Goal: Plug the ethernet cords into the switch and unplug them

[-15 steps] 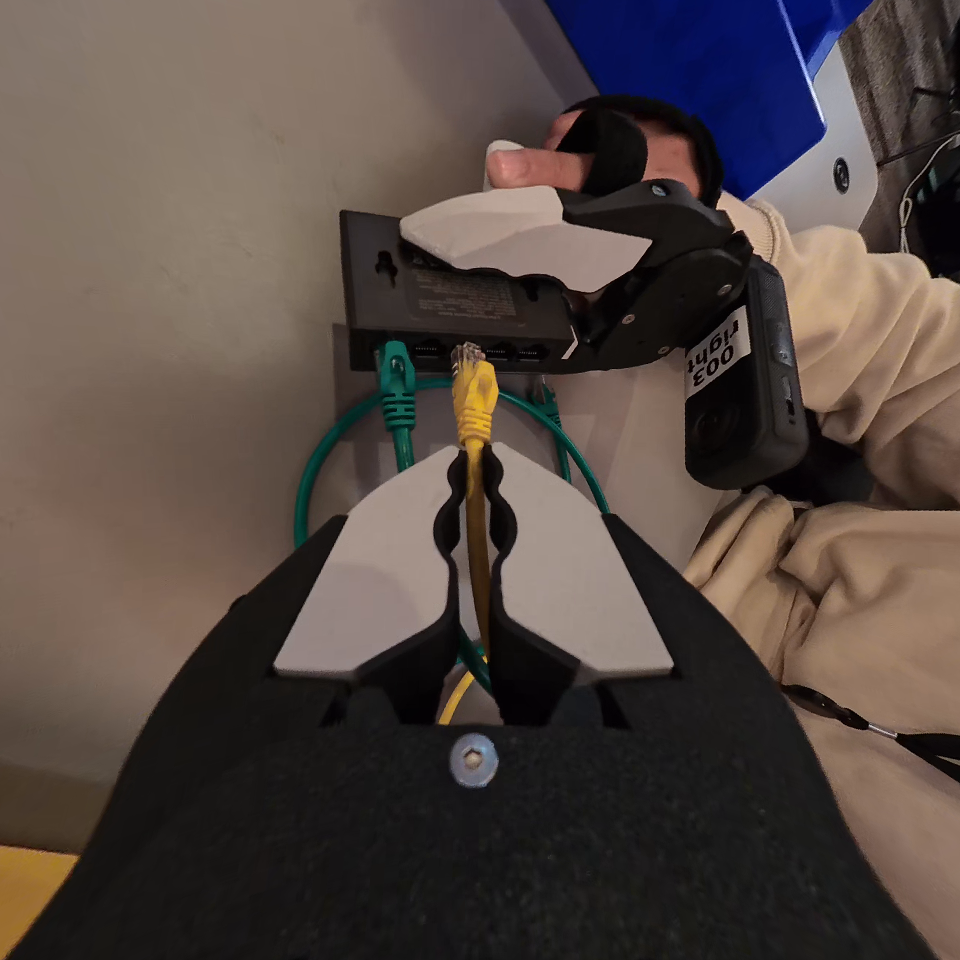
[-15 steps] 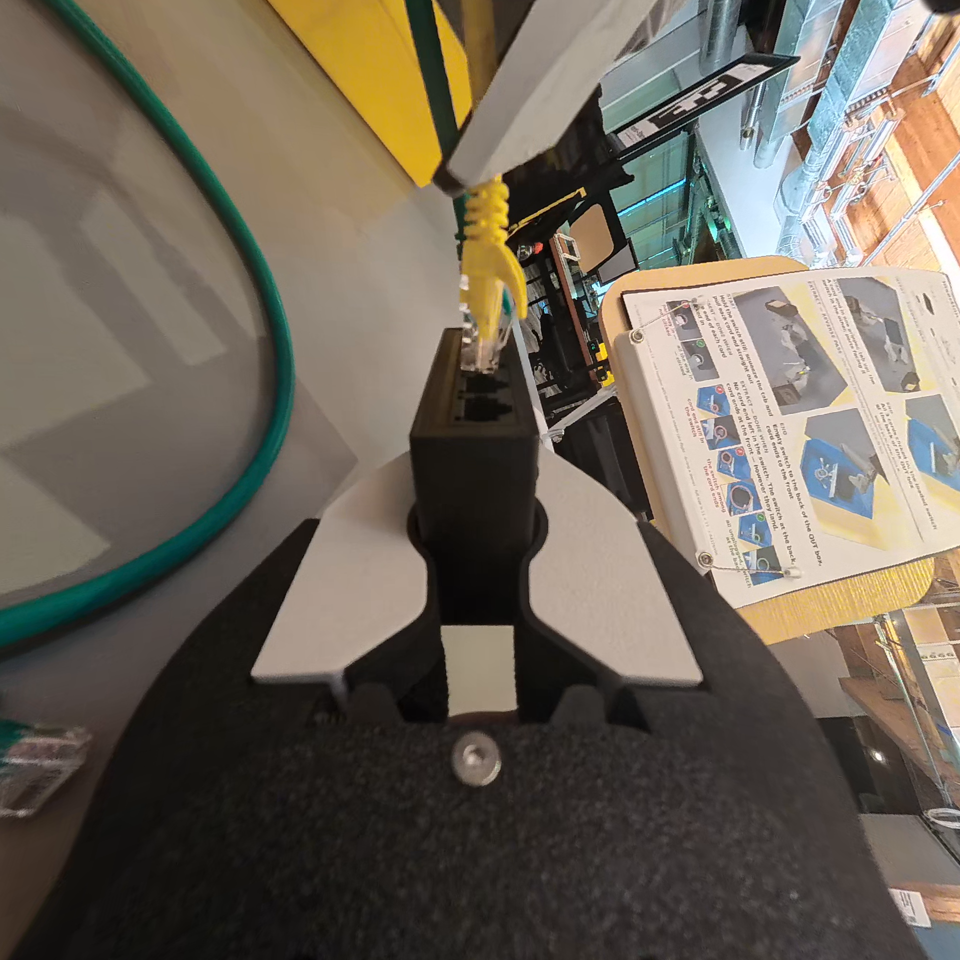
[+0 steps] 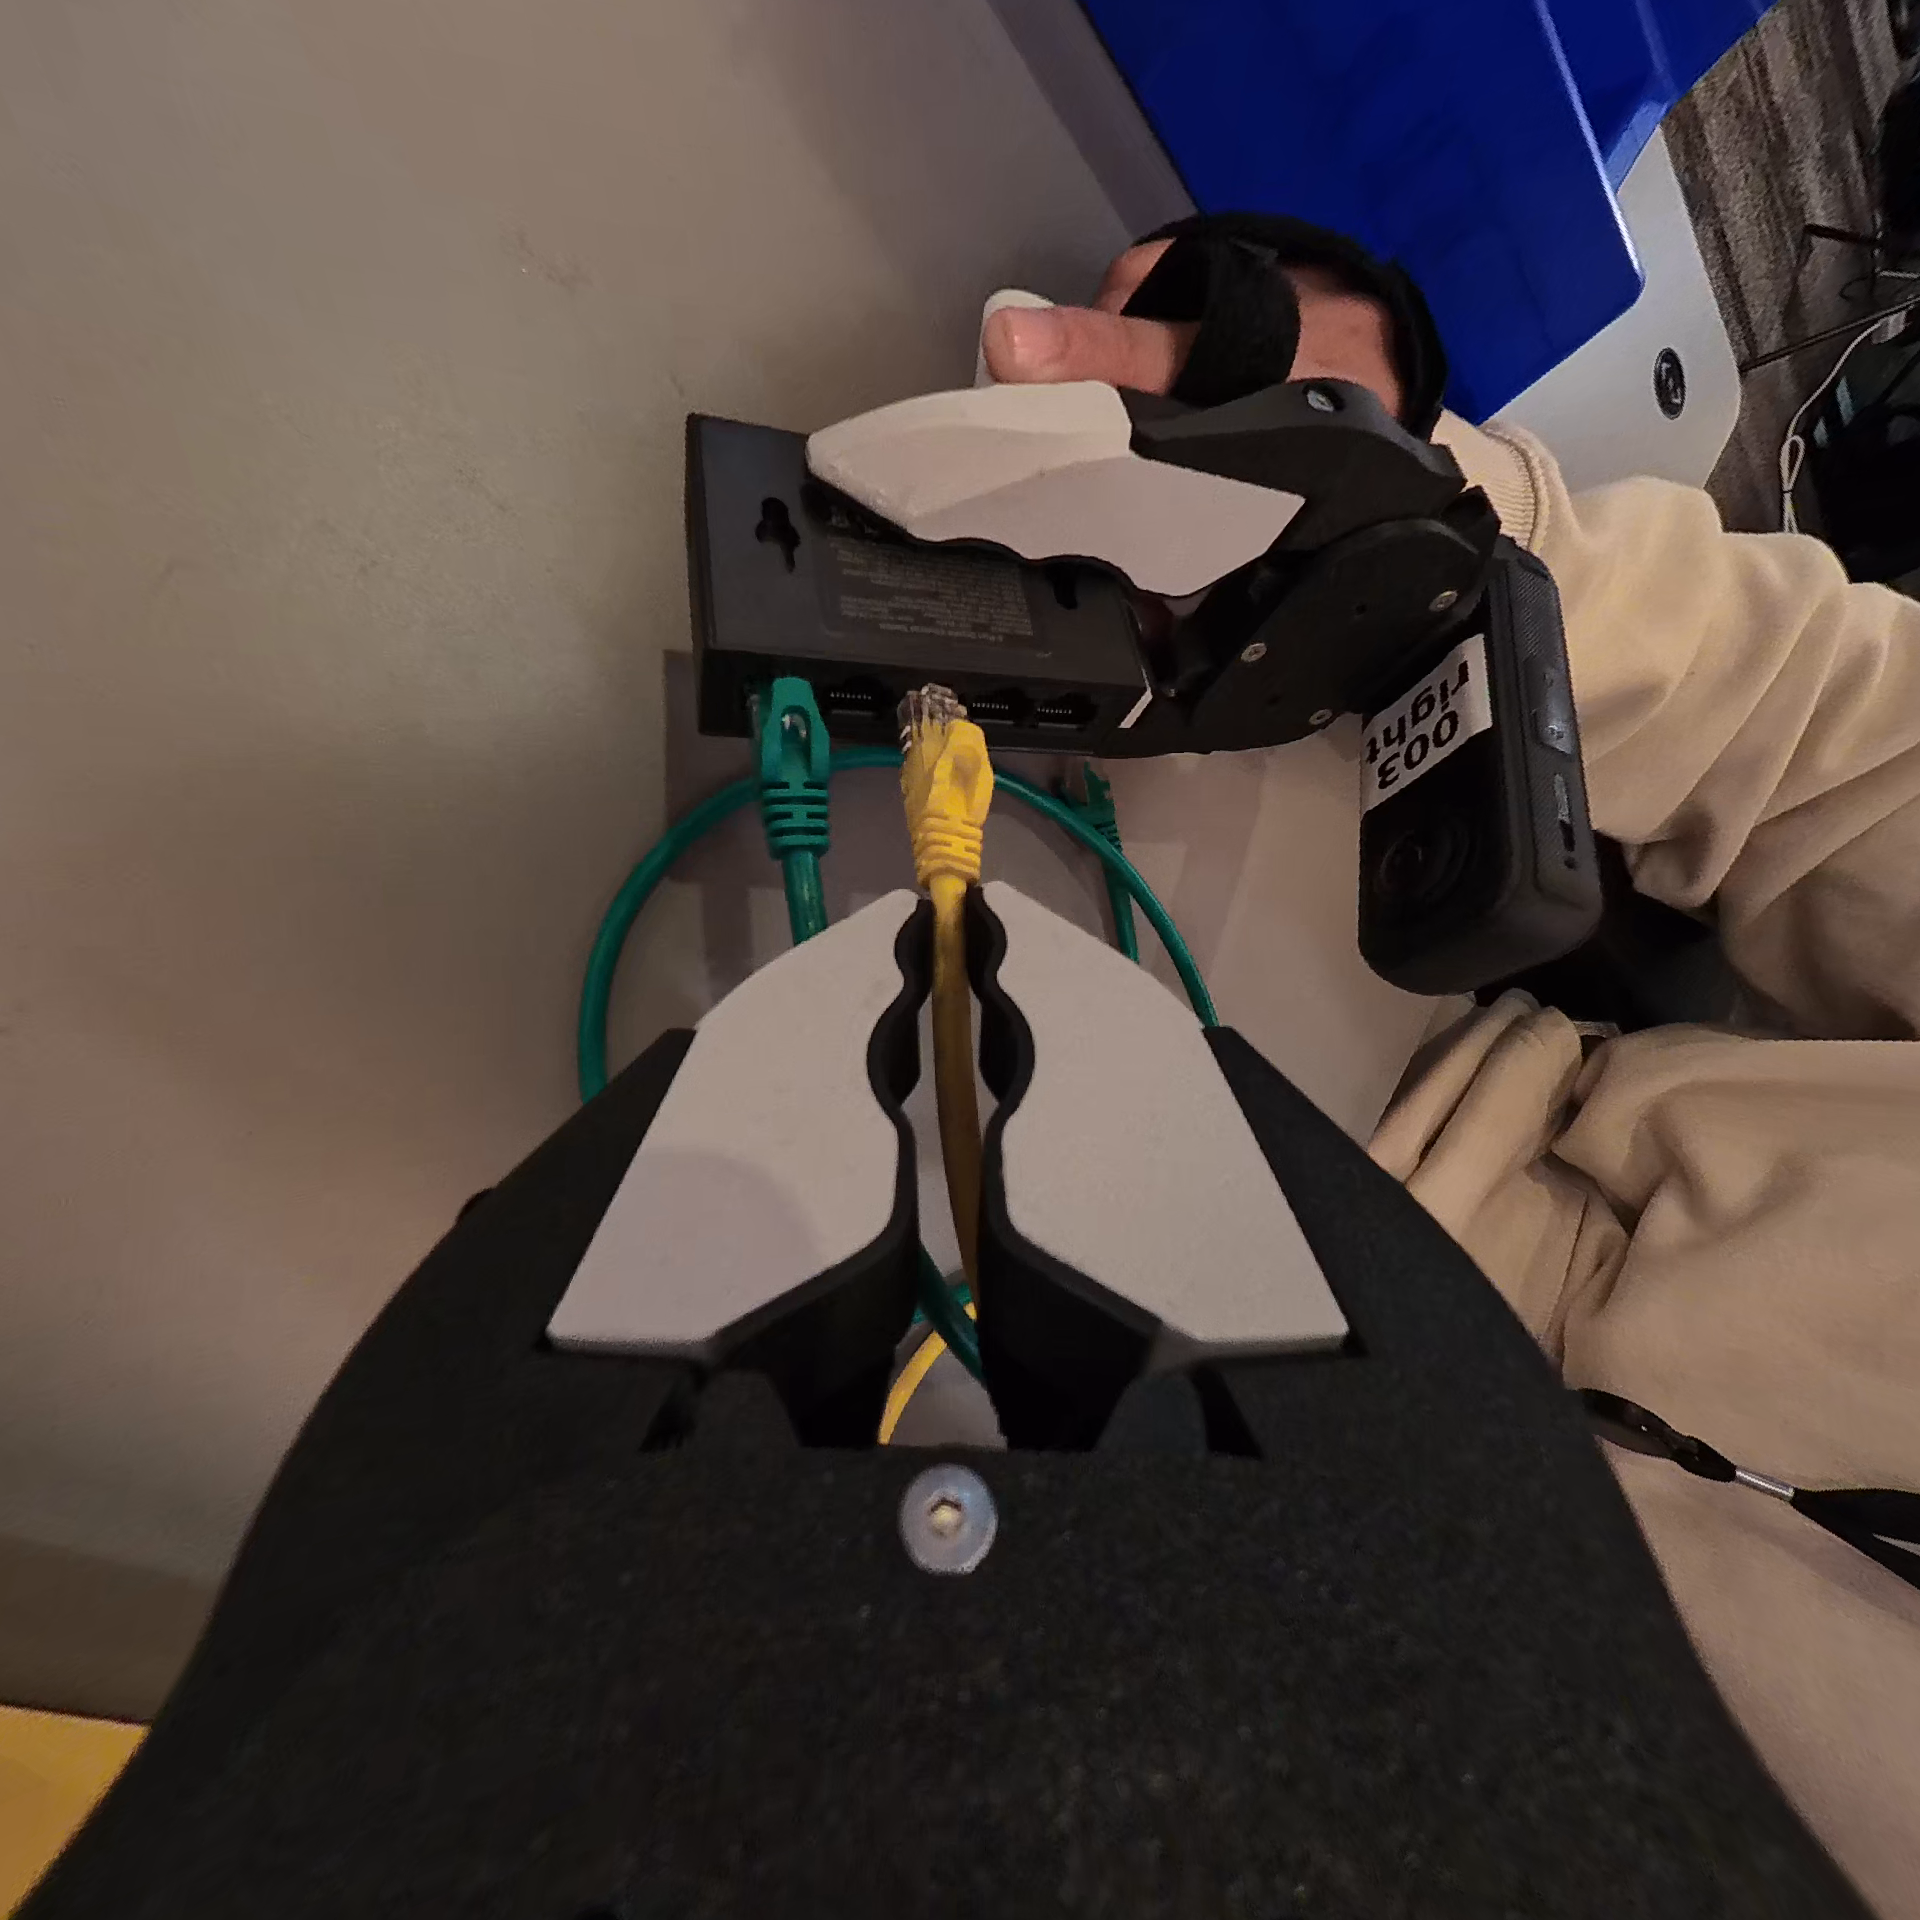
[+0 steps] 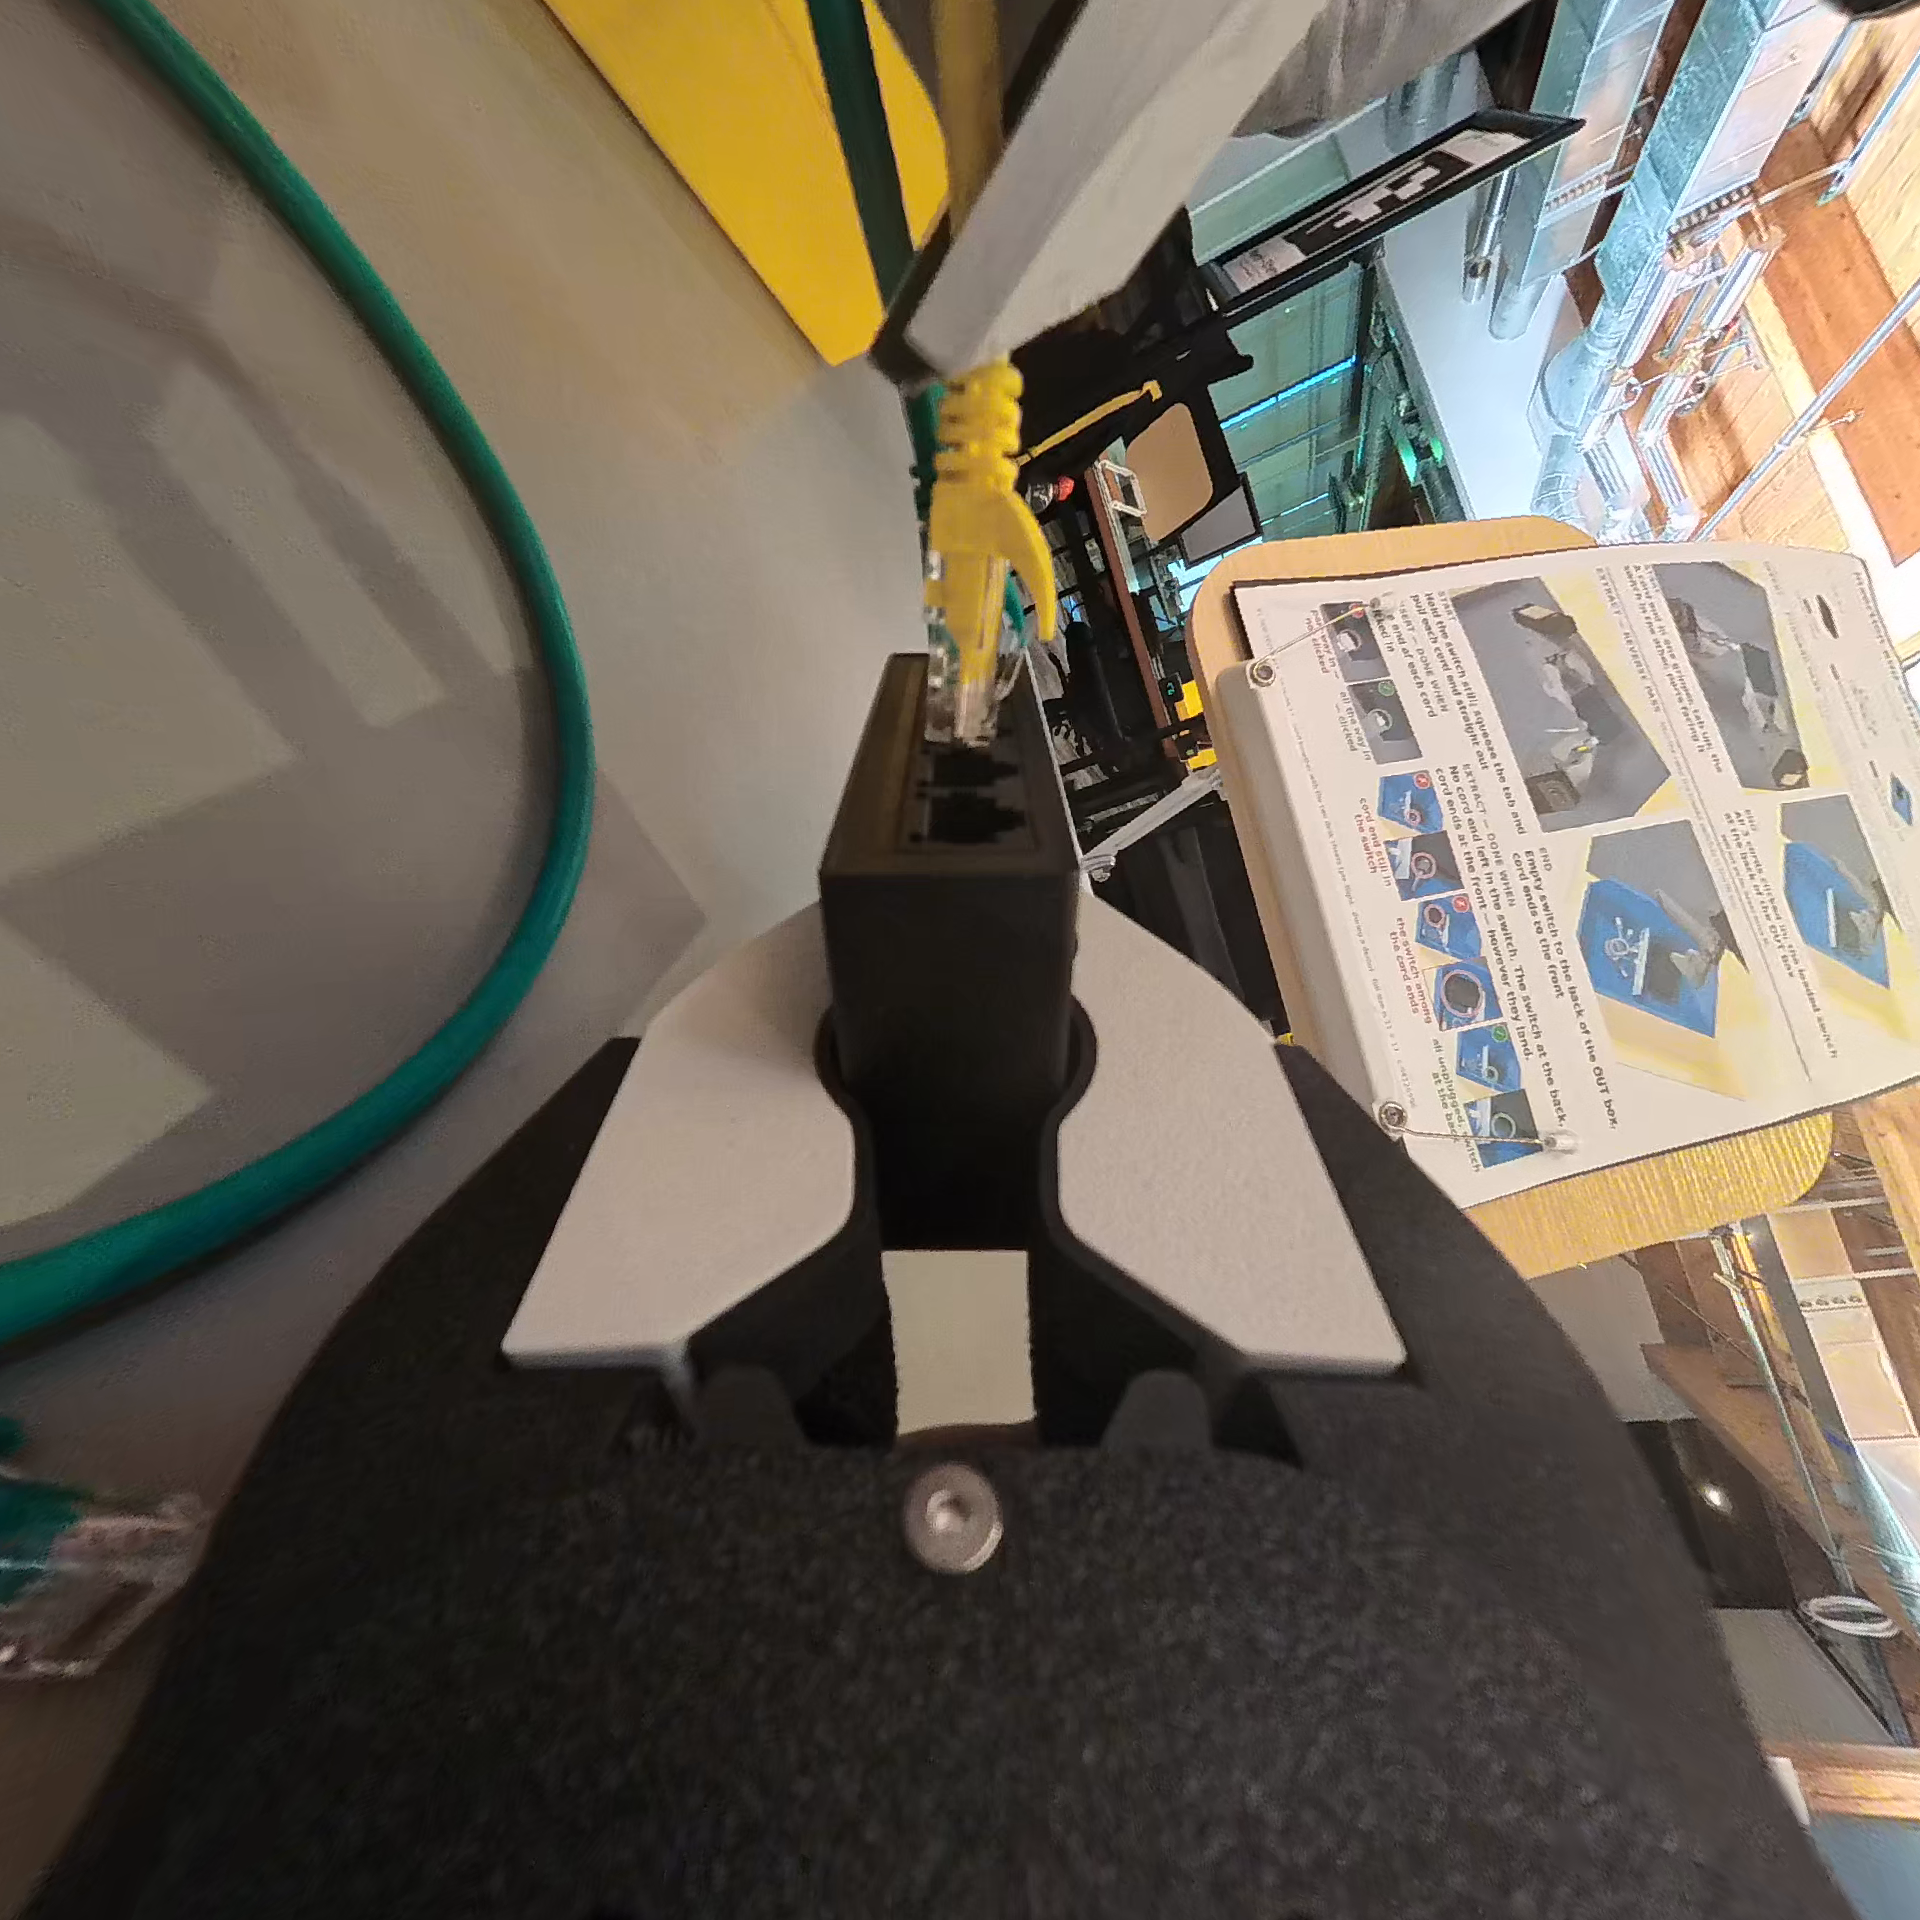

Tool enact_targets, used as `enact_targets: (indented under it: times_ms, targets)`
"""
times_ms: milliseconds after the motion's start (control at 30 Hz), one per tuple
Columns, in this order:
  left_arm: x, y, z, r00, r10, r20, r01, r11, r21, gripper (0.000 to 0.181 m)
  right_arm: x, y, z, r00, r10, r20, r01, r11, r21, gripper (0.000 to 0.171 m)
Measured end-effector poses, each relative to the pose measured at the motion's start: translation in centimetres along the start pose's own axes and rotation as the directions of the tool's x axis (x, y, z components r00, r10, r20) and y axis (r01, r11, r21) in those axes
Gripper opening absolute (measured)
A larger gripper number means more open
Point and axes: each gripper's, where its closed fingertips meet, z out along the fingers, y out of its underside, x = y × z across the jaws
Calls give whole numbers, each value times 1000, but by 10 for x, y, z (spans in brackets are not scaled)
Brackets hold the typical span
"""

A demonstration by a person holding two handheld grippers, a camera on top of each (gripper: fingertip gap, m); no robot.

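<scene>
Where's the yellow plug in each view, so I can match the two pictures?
Left wrist view: yellow plug upper centre, just beyond the left tool, at the switch.
Right wrist view: yellow plug upper centre, above the switch.
Shared landmark: green cord.

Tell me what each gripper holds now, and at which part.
The left gripper holds the yellow cord just behind its plug boot. The right gripper clamps the black switch at one end.

A workshop-like lab is suggested by exposed ceiling ducts [image 4: 1621,187], a posted instruction sheet [image 4: 1558,831] (illustrated) and blue bin [image 3: 1403,156].
</scene>
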Motion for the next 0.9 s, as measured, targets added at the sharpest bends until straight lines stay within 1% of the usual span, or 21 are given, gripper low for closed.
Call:
enact_targets:
  times_ms: [500,667,767,900]
  targets:
    - [1,0,0,999,-46,-16,47,998,48,6,0,0,0,1000,-3,-2,3,1000,-7,31]
    - [5,0,-2,999,-28,-30,30,997,77,6,0,-1,0,1000,-1,-4,1,1000,-1,31]
    - [5,-2,-3,1000,20,17,-22,995,102,6,0,0,0,1000,7,1,-7,1000,-8,31]
    - [-3,0,0,987,69,147,-78,995,62,6,-3,3,1,1000,8,21,-8,1000,-21,31]
